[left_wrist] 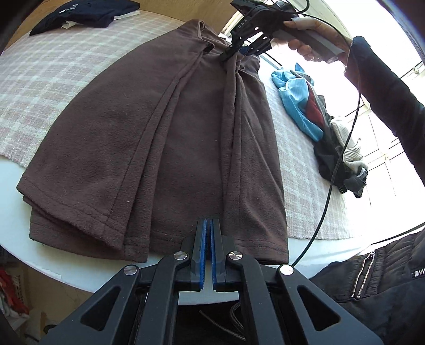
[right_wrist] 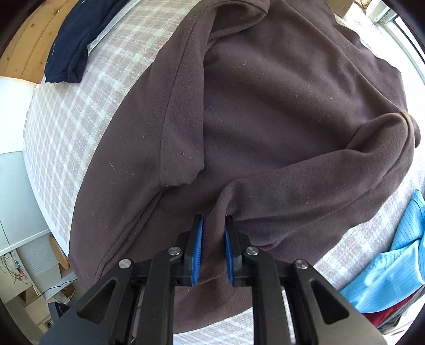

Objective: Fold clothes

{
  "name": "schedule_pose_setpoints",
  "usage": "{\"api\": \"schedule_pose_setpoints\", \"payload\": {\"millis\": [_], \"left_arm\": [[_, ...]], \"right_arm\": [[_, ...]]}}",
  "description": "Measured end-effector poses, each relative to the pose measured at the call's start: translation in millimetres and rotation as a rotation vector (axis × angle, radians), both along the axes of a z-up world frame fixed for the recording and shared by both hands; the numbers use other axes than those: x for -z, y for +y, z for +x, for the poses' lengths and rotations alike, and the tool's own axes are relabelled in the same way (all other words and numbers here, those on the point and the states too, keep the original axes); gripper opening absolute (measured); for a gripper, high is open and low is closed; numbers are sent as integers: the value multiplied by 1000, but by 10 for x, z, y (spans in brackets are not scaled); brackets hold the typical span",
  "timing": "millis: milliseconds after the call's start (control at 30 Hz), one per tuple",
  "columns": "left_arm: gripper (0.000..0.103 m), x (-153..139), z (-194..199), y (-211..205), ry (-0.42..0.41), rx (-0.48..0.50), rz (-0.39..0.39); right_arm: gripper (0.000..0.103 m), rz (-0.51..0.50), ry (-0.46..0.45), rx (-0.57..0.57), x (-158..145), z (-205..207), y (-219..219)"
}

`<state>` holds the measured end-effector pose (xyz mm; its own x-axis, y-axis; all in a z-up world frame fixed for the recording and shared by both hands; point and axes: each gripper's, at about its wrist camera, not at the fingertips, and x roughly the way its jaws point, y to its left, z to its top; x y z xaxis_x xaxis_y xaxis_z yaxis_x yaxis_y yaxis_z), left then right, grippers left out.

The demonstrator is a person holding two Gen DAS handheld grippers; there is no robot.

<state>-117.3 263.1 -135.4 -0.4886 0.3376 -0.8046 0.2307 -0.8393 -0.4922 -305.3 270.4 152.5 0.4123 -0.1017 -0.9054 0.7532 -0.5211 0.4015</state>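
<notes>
1. Brown fleece garment (left_wrist: 164, 138) lies spread over a pink-and-white checked blanket (left_wrist: 39, 87), its hem hanging slightly past the blanket's near edge onto the white surface (left_wrist: 53, 268) beneath
2. Long folds run along the garment's length, and a sleeve (right_wrist: 332, 169) is laid across its body in the right wrist view
3. Left hand-held gripper (left_wrist: 208, 225) sits at the near hem of the garment; its blue-padded fingers (left_wrist: 203, 249) are pressed nearly together with only a thin slit between them, and no cloth shows inside that slit
4. Right hand-held gripper (right_wrist: 213, 223) is pinched on a ridge of the brown fleece, which rises up between the two blue pads (right_wrist: 198, 252); from the left wrist view the same tool (left_wrist: 233, 50) is at the far end of the garment, its tips meeting a gathered bunch of fabric
5. A hand (left_wrist: 310, 34) in a dark sleeve (left_wrist: 385, 87) grips the grey handle of that right tool, and a black cable (left_wrist: 342, 148) trails down from it
6. A folded navy garment (left_wrist: 85, 13) rests at the far left corner of the blanket, well apart from the brown one
7. A heap of clothes (left_wrist: 318, 119), with light blue, dark red, cream and black pieces, lies on the blanket to the right, near the brown garment but not touching it
8. A black zipped jacket (left_wrist: 377, 276) shows at the lower right of the left wrist view
</notes>
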Motion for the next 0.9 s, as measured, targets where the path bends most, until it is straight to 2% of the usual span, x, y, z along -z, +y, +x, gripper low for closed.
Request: {"api": "schedule_pose_setpoints", "payload": {"millis": [67,133,167,333,367,433,500,600,667,733,833,900], "left_arm": [[1,-48,14,-3,12,4,-1],[1,-136,-4,27,35,22,-7],[1,-179,-13,43,46,31,-10],[1,-398,-57,119,103,77,-26],[1,-435,-75,142,114,88,-28],[1,-372,-248,306,118,152,-20],[1,-243,-394,443,89,200,-32],[1,-35,-470,551,20,242,-76],[1,-27,-441,558,1,254,-86],[1,-145,-427,556,8,254,-113],[1,-400,-519,621,102,282,-102],[6,-395,-659,723,125,326,-94]], "right_arm": [[21,11,1,-15,-47,-35,45],[51,5,24,-14,-165,-109,140],[54,-16,35,-10,-256,-168,210],[54,-157,25,76,-677,-513,668],[54,-177,33,59,-715,-500,728],[50,-208,7,4,-685,-378,773],[47,-189,-33,-84,-577,-211,665],[47,-136,4,-160,-288,-1,399],[47,-171,-69,-90,-386,-214,440],[47,-252,-75,-16,-634,-547,641],[47,-255,100,60,-903,-1050,1040],[47,-240,39,115,-812,-1274,1199]]}}
